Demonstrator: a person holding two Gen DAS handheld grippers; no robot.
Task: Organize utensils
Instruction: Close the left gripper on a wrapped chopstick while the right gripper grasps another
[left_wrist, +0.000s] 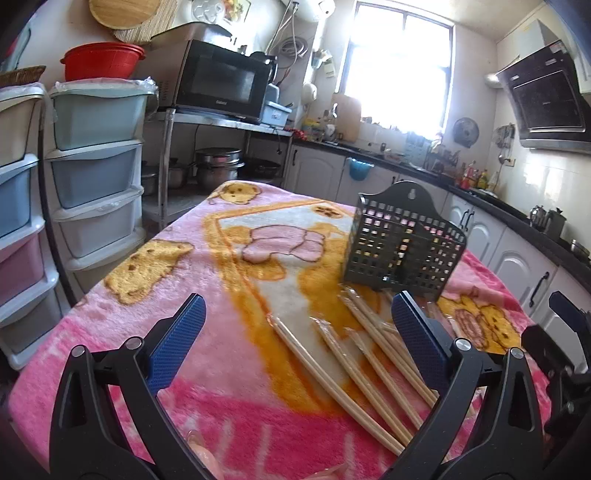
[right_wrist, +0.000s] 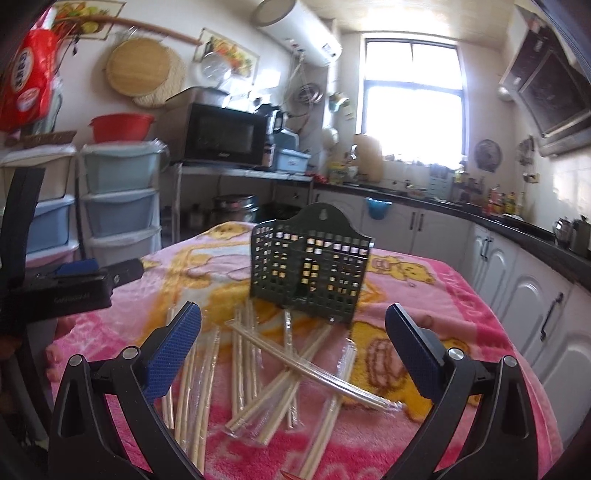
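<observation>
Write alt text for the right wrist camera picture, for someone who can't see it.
A loose pile of wrapped wooden chopsticks lies crisscrossed on a pink cartoon blanket, in front of an upright dark perforated holder. The right gripper frames the view from below, wide open and empty. The left gripper reaches in from the left edge, with a cluttered kitchen behind.

Kitchen, daylight flooding through a bright window (right_wrist: 412, 99) at the far wall. Microwave (left_wrist: 223, 79) on a metal shelf (left_wrist: 218, 122), pots beneath. Stacked plastic drawers (left_wrist: 96, 168) left. White cabinets (right_wrist: 517, 273) with dark worktop right; range hood (left_wrist: 543, 99) above. Water heater (right_wrist: 301, 31) near ceiling.
</observation>
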